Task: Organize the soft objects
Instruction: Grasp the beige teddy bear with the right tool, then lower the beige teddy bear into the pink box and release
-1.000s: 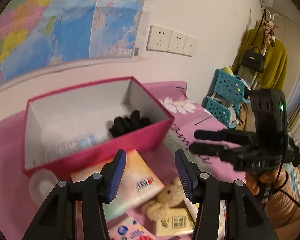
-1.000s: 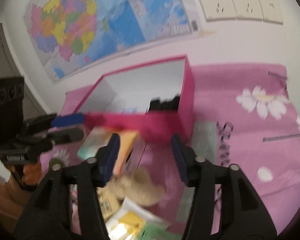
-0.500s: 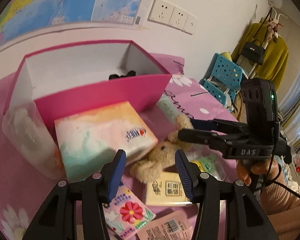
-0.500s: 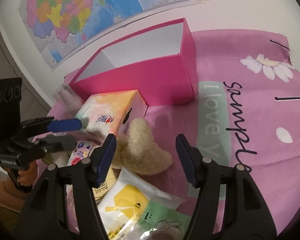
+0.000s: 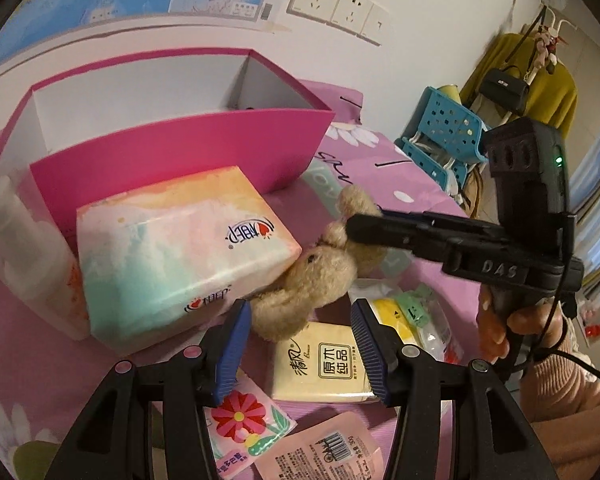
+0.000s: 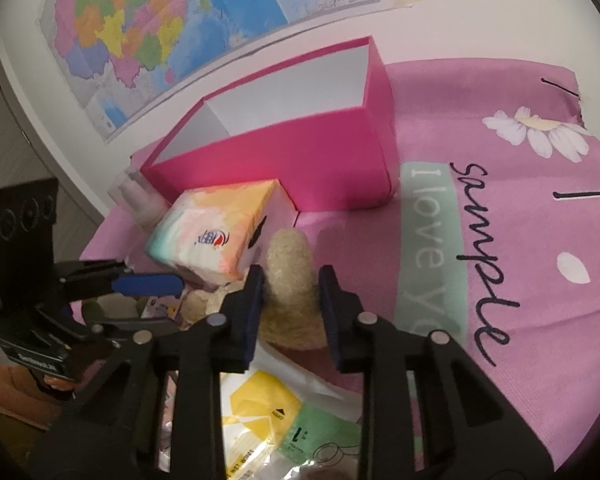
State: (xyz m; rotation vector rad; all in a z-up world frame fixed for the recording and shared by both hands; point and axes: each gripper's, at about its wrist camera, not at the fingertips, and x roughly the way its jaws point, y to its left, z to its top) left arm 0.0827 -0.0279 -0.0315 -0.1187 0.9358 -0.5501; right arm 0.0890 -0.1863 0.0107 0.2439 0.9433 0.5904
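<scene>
A tan plush bear [image 5: 314, 276] lies on the pink cloth beside a pastel tissue pack [image 5: 180, 248], in front of an open pink box [image 5: 180, 148]. My right gripper [image 6: 290, 292] has its jaws around the bear's body [image 6: 290, 276], the pads touching its sides; in the left wrist view it [image 5: 354, 226] reaches in over the bear. My left gripper [image 5: 296, 344] is open and empty, just in front of the bear, above a cream tissue packet [image 5: 320, 364]. The left gripper also shows in the right wrist view [image 6: 176, 286].
Small packets lie in front: a flower-print one [image 5: 240, 432], a pink barcoded one [image 5: 324, 452], a yellow-green wipes pack [image 6: 276, 420]. A clear plastic container [image 5: 16, 240] stands left of the tissue pack. A blue basket [image 5: 444, 136] and hanging clothes are at the right.
Both grippers have come down and closer to the items. My right gripper has narrowed around the plush bear. The left gripper stays open, now near the bear.
</scene>
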